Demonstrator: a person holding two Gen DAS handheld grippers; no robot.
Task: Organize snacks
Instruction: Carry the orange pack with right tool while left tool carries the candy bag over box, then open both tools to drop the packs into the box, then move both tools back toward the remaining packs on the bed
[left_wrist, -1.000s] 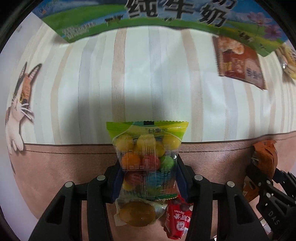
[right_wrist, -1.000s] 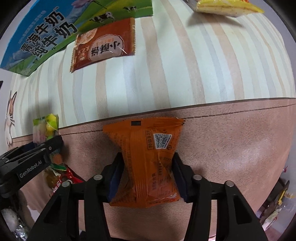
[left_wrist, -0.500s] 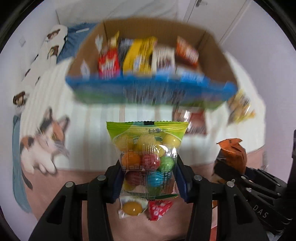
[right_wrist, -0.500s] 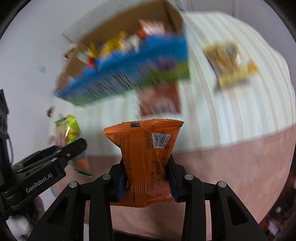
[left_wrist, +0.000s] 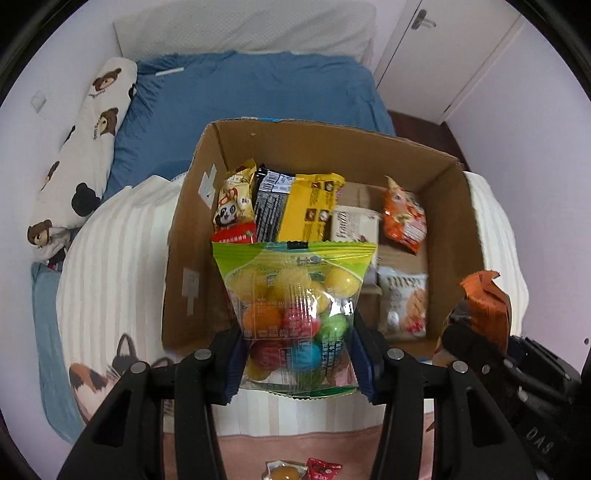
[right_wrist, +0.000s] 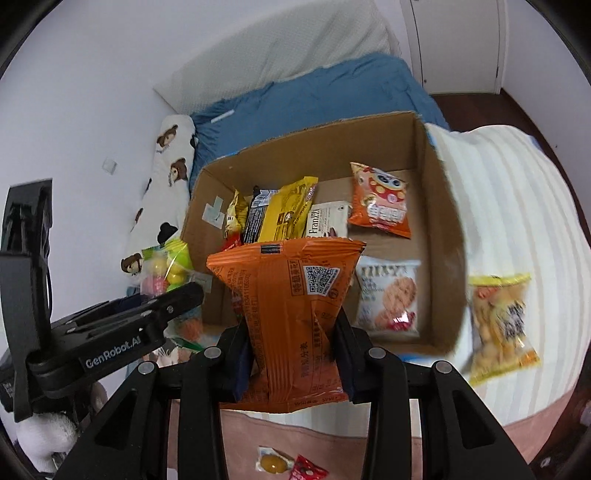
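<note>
Left wrist: candy bag (left_wrist: 295, 317) pinched in left gripper (left_wrist: 295, 363) — upright.

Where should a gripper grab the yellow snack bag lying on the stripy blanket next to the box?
Probably across the middle of the yellow snack bag, coming straight down from above. It lies flat on the blanket with its long sides free, clear of the box.

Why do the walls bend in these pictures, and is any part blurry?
Left wrist view: a fisheye lens bows the room inside a dark round border; the candy bag in the left tool is sharp, with glare on its film. Right wrist view: same bending; the cardboard box near wall and the yellow snack bag are smeared, while the orange packet is crisp.
</note>
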